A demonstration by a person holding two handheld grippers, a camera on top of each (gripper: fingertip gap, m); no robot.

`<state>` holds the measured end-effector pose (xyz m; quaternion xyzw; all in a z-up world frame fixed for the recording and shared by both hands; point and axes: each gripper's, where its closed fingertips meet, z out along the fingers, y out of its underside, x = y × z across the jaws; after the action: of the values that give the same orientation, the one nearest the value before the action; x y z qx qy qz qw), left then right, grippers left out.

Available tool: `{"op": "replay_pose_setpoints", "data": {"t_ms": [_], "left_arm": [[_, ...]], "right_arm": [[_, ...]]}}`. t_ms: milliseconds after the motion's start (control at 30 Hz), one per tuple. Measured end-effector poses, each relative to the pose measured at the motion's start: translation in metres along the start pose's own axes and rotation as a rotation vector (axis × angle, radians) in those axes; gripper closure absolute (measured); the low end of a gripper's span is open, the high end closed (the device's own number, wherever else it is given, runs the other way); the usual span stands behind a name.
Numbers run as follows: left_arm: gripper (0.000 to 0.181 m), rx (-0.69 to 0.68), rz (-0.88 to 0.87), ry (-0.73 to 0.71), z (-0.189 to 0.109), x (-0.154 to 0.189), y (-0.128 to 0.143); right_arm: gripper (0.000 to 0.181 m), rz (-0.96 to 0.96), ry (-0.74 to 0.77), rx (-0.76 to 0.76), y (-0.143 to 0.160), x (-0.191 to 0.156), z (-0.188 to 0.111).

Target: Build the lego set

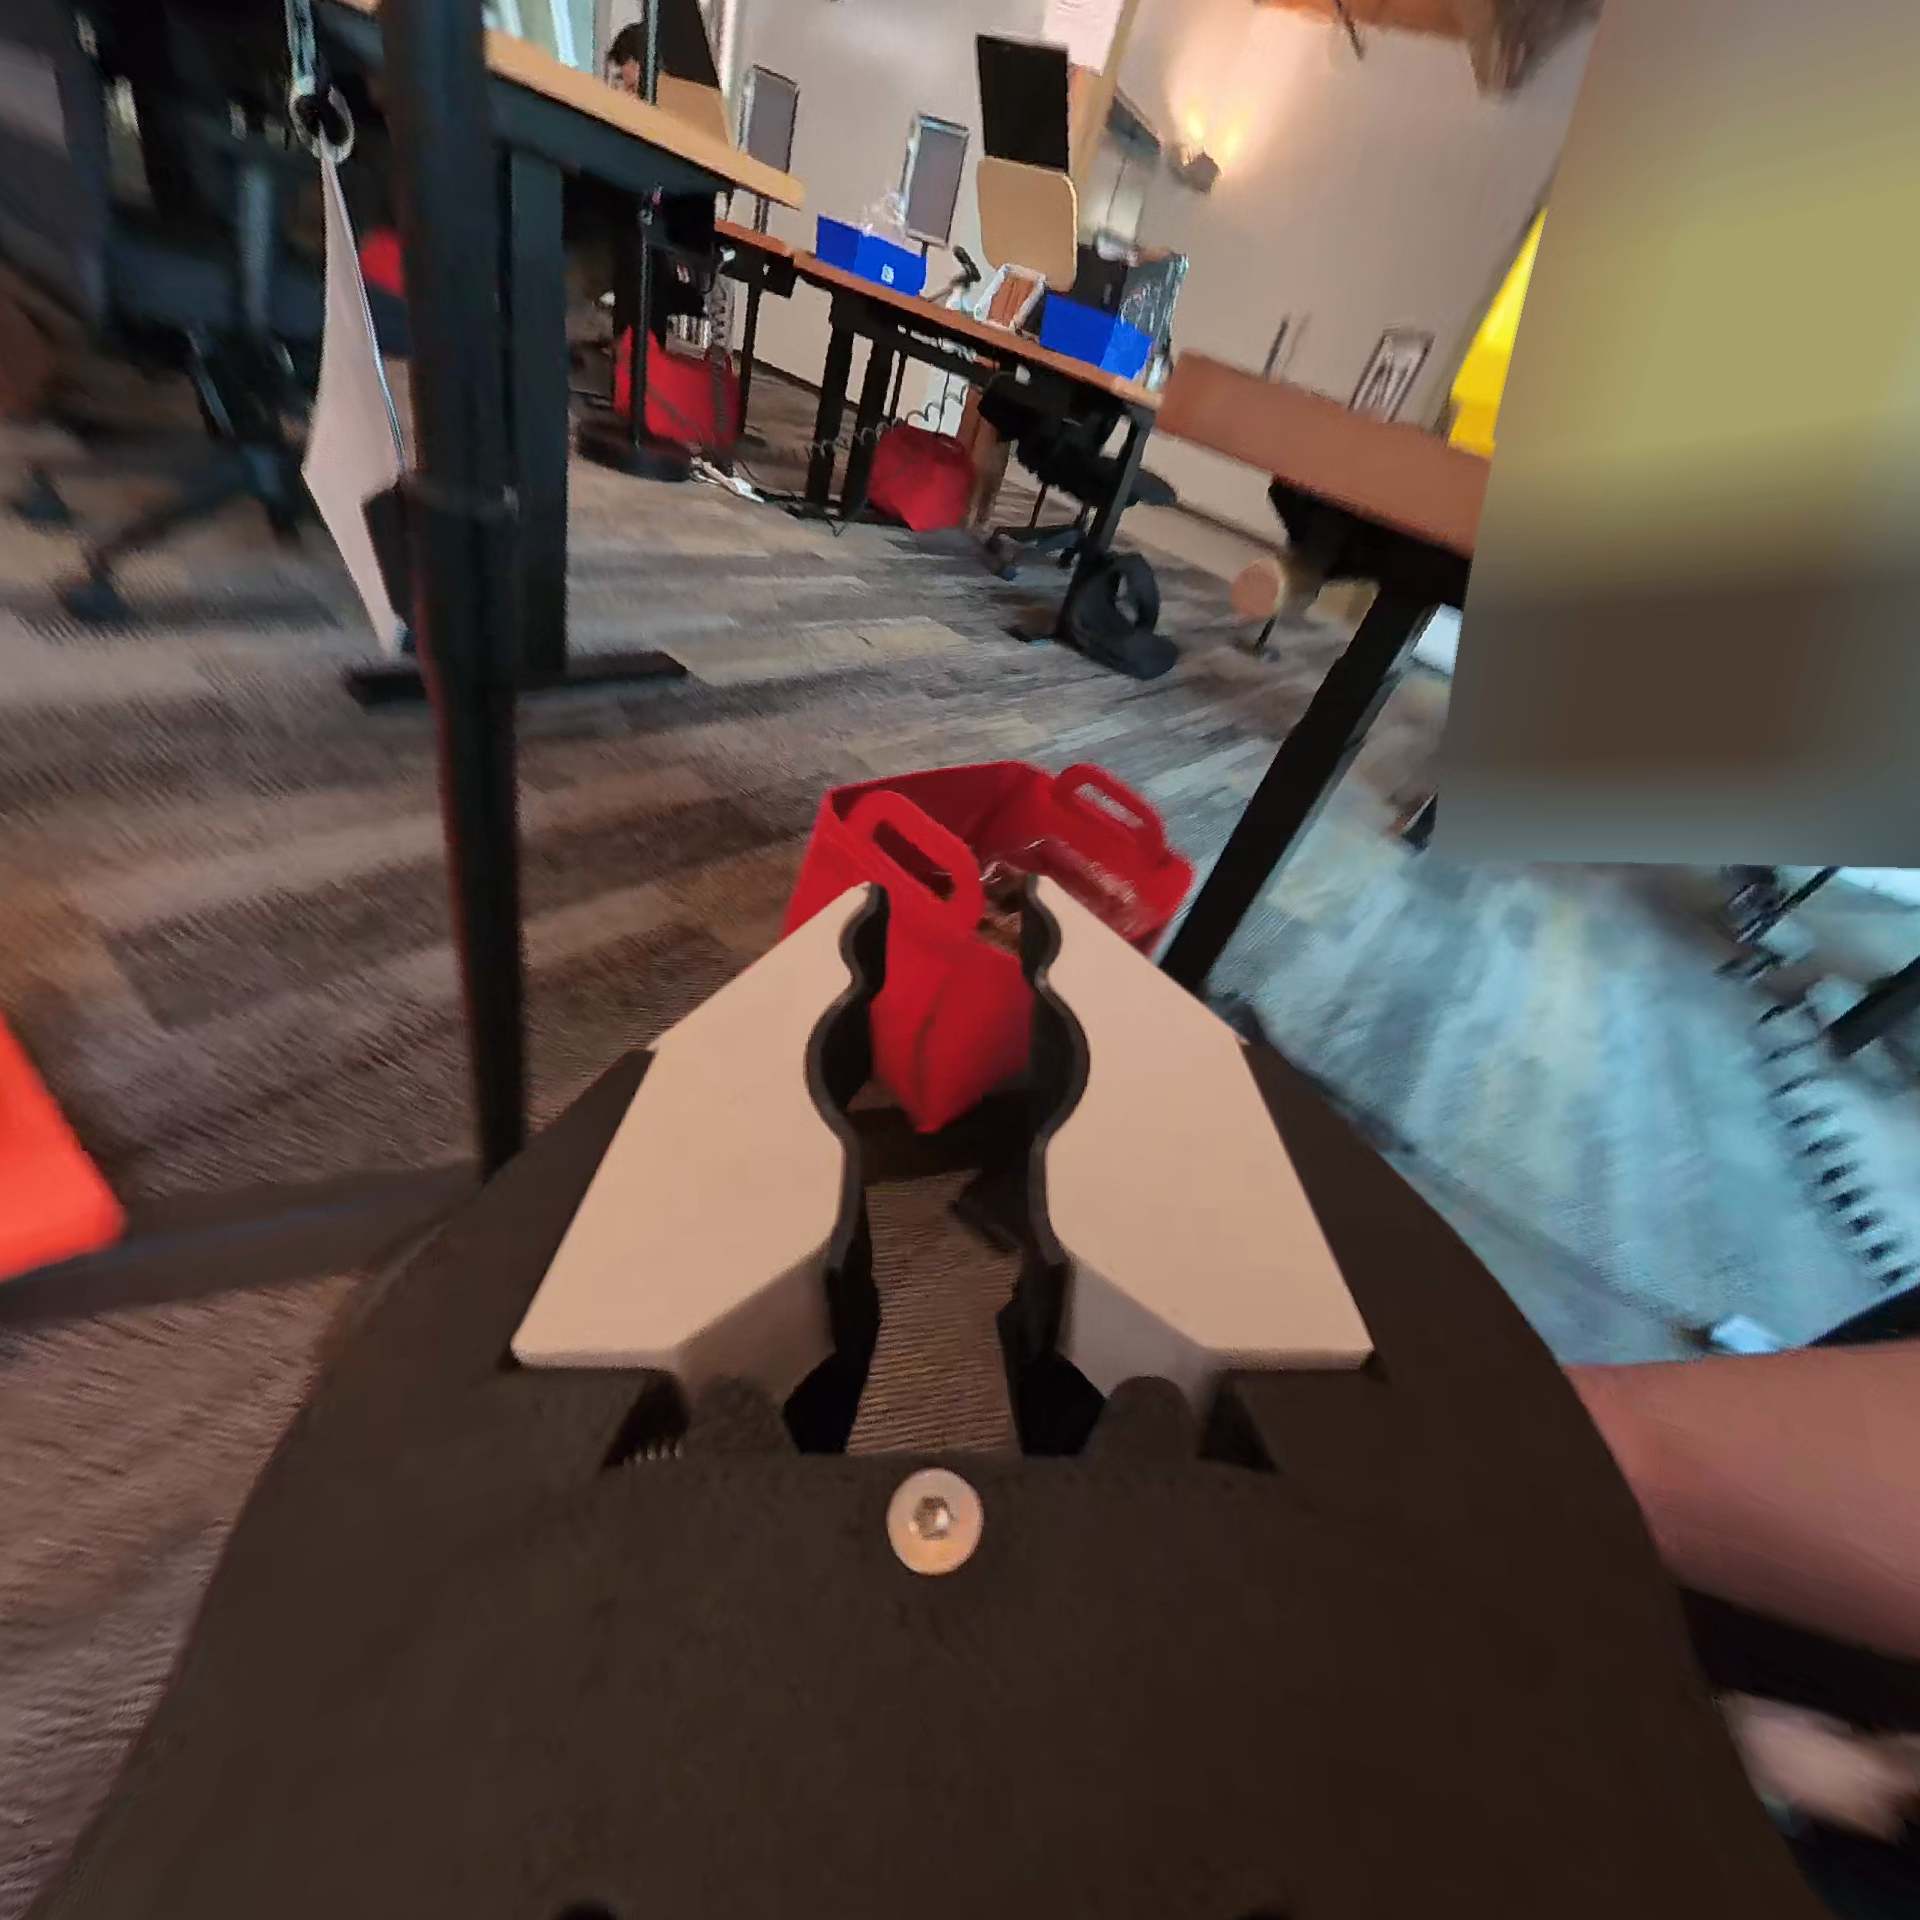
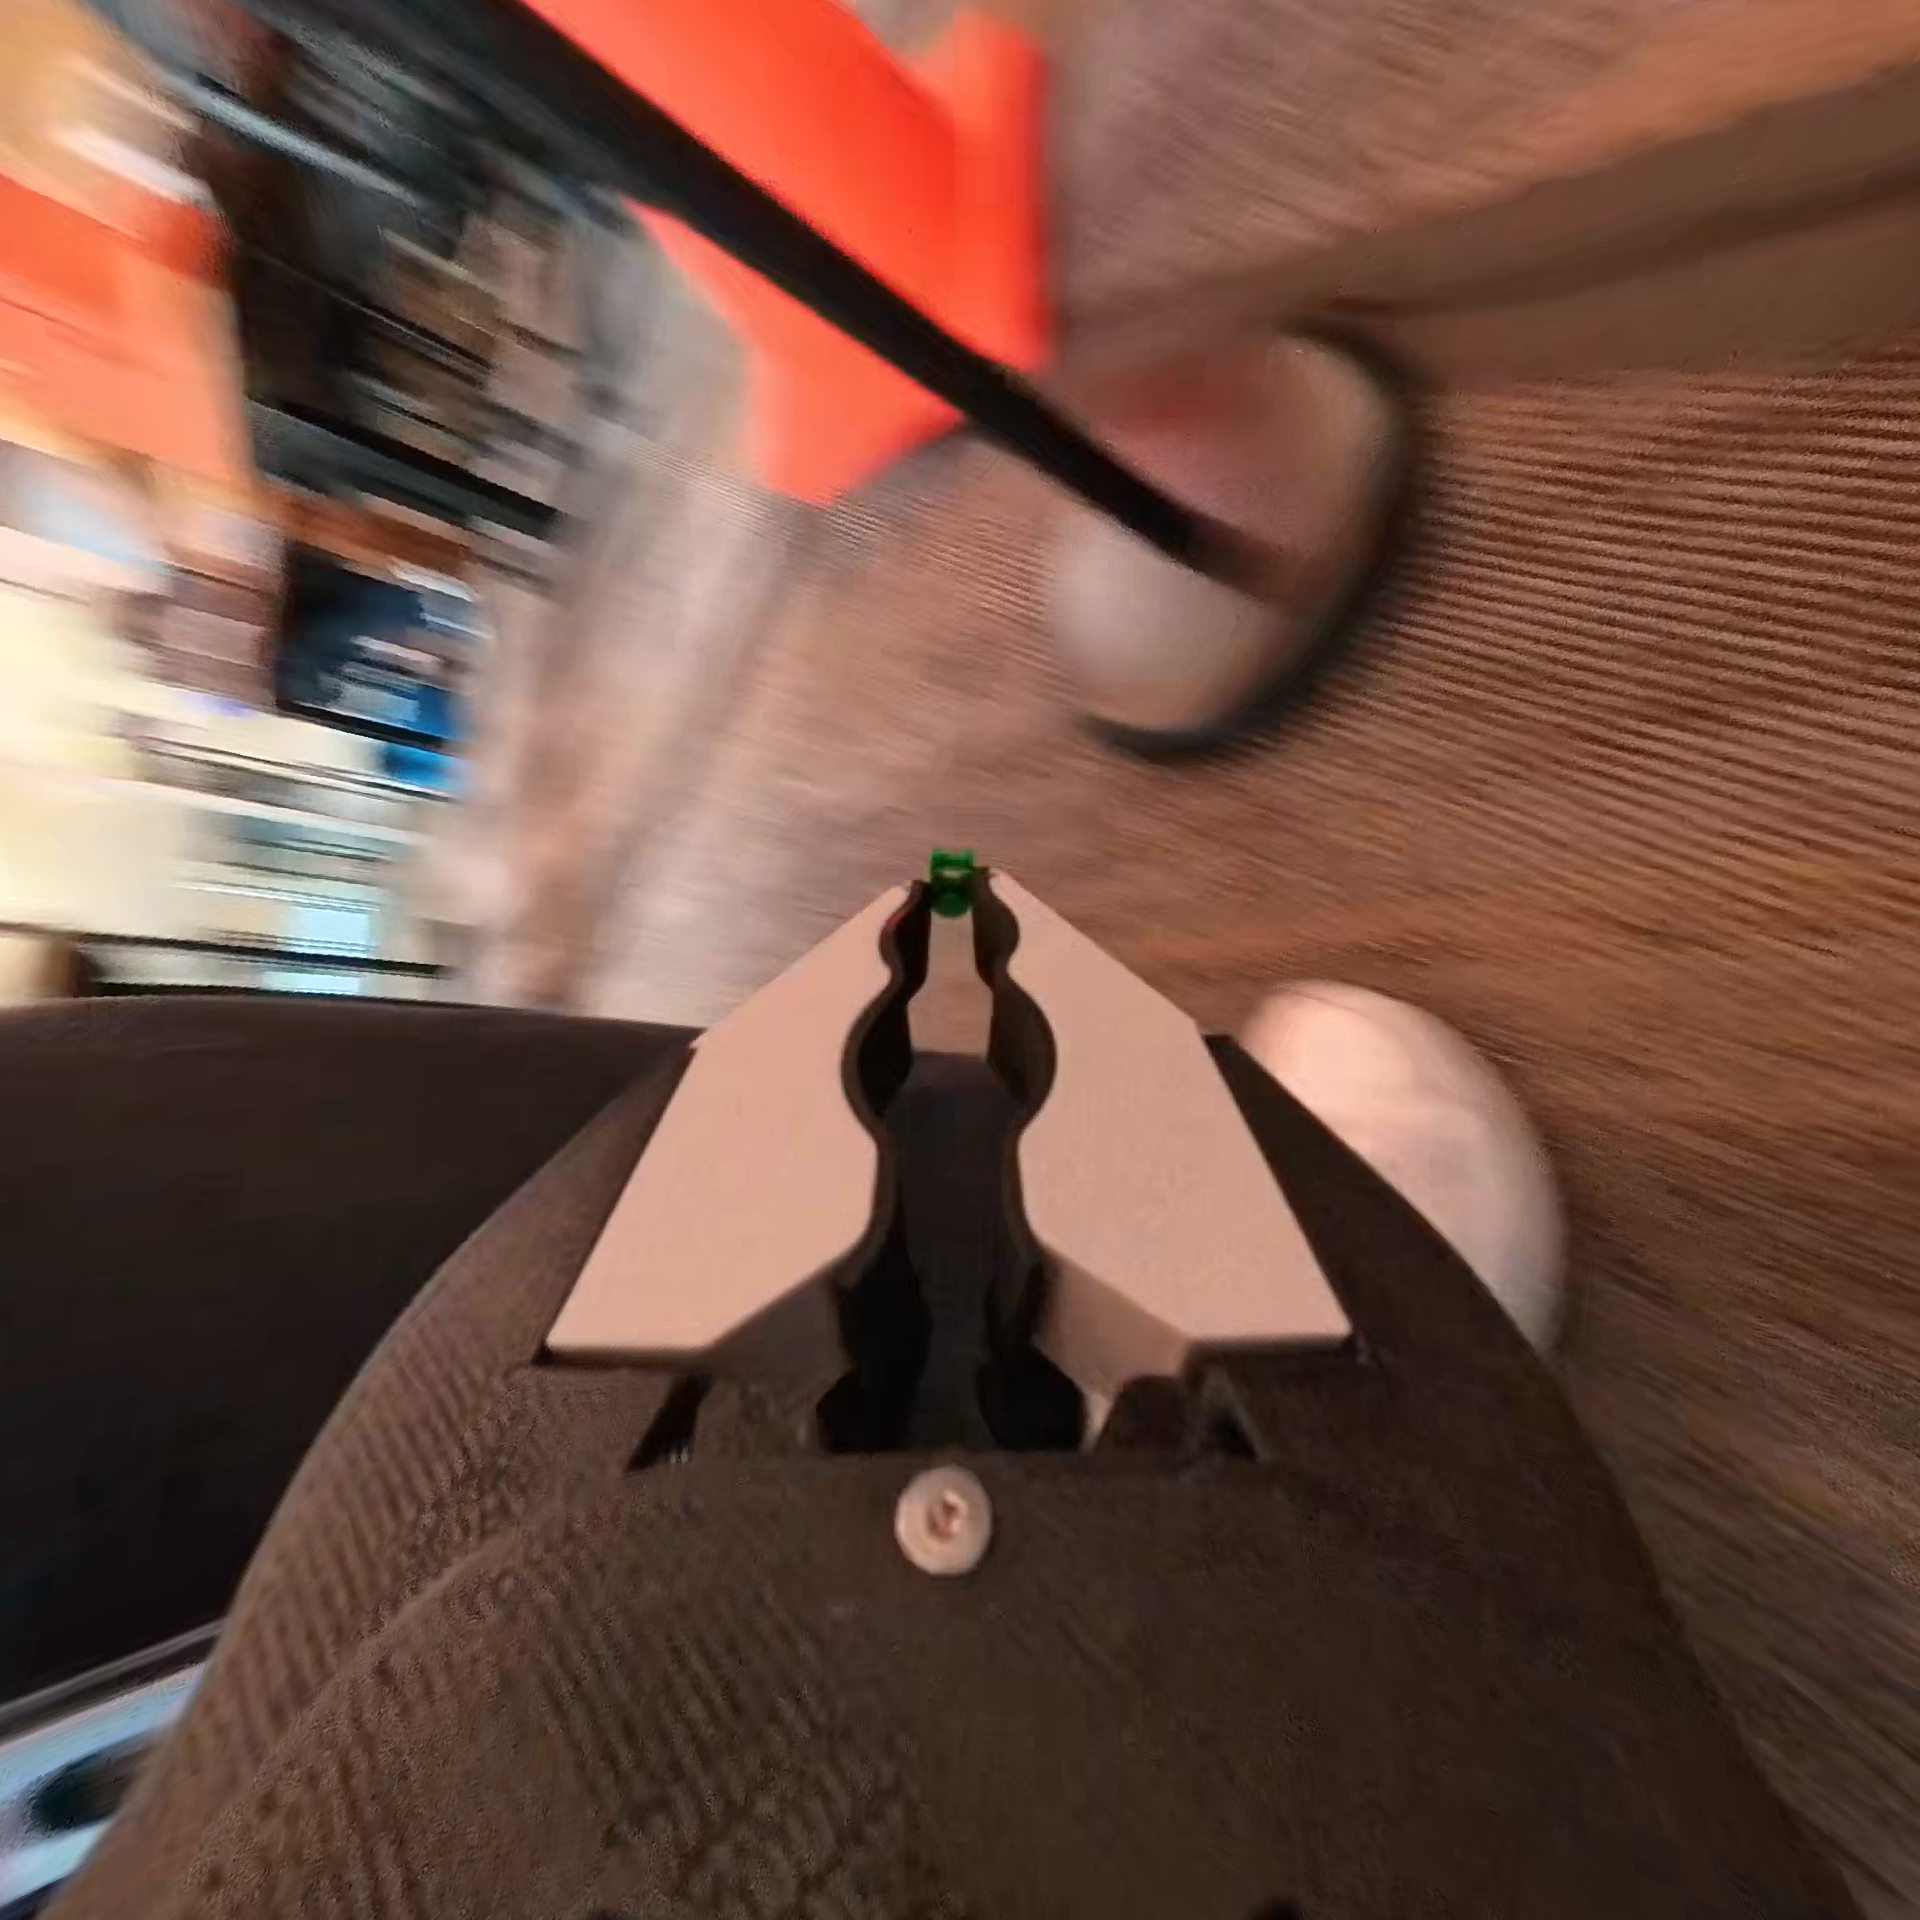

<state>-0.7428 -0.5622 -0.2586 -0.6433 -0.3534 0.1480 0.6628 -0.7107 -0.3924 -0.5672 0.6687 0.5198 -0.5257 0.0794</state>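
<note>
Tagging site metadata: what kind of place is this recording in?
Most likely an open-plan office or lab: rows of wood-topped desks on black legs, a black office chair and carpet-tile floor. Blue bins sit on the desks.

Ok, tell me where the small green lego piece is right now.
In the right wrist view, the green lego piece is pinched at the very tips of the right gripper, held above the carpet.
</note>
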Motion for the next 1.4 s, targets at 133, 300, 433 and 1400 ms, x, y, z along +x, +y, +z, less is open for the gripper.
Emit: {"op": "replay_pose_setpoints", "data": {"t_ms": [133,300,433,1400], "left_arm": [[0.17,0.017,-0.103,0.085,-0.011,0.01,-0.017],[0.155,0.263,-0.359,0.325,-0.082,0.06,-0.119],[0.151,0.32,-0.224,0.317,-0.144,0.103,-0.173],[0.138,-0.644,0.948,1.393,0.075,0.453,-0.017]], "right_arm": [[0.173,0.134,-0.588,0.107,-0.017,-0.216,-0.052],[0.174,0.124,-0.832,-0.006,0.04,-0.375,-0.117],[0.174,-0.122,-0.839,-0.069,0.1,-0.456,-0.16],[0.174,-0.887,1.103,0.599,-0.049,-0.186,-0.726]]}}
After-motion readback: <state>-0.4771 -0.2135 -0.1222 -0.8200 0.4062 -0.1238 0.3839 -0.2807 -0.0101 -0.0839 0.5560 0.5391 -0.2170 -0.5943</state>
